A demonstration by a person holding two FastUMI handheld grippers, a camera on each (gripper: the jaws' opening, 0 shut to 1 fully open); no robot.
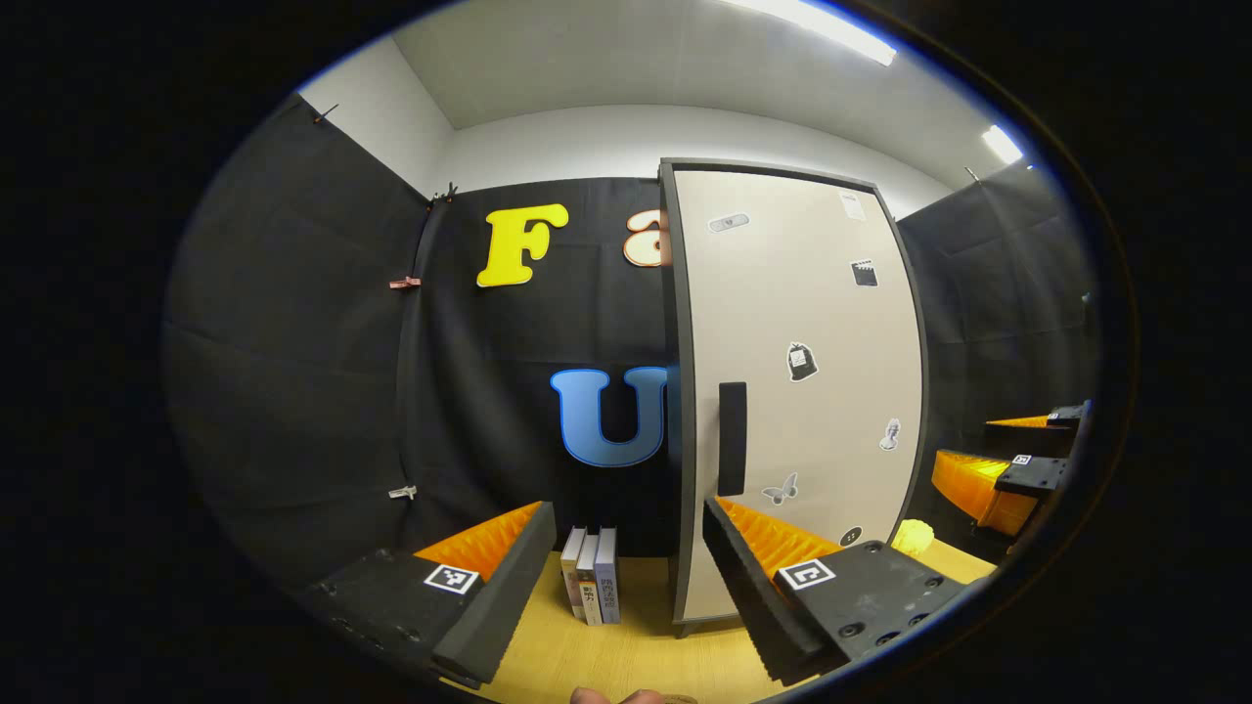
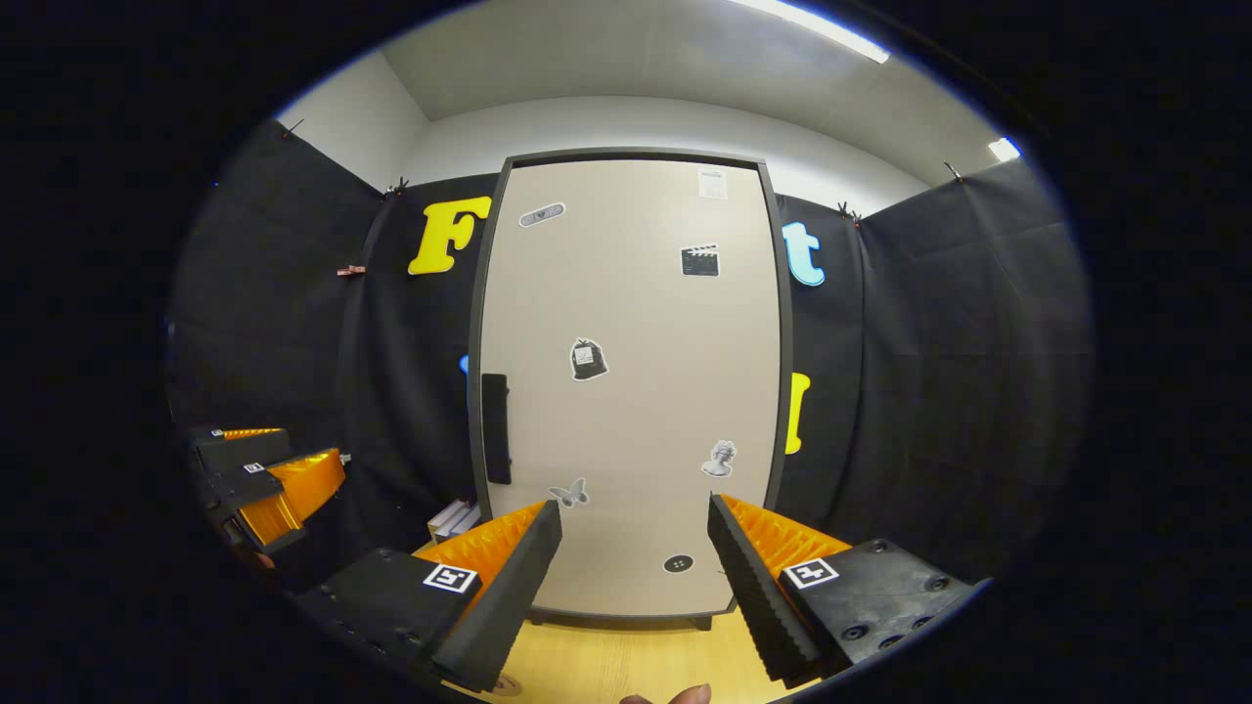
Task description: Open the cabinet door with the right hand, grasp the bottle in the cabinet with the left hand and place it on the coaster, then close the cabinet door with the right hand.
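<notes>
The tall beige cabinet point(image 2: 636, 391) stands on the wooden table with its door shut, so the bottle inside is hidden. Its dark vertical handle point(image 2: 496, 428) runs along the door's left edge, also seen as handle point(image 1: 732, 438). My right gripper point(image 2: 636, 508) is open, facing the lower door from a short distance and touching nothing. My left gripper point(image 1: 626, 513) is open and empty, pointing at the cabinet's left edge point(image 1: 685, 391). Farther off, the right gripper point(image 1: 978, 452) and the left gripper point(image 2: 282, 458) each appear open. A small round disc point(image 2: 504, 684), possibly the coaster, lies at the table's near edge.
Three books point(image 1: 590, 575) stand upright left of the cabinet, also books point(image 2: 452, 518). A small yellow object point(image 1: 912, 536) sits on the table point(image 1: 626, 655) beside the cabinet's right foot. Black cloth walls enclose the booth. A fingertip point(image 2: 690, 694) shows at the bottom.
</notes>
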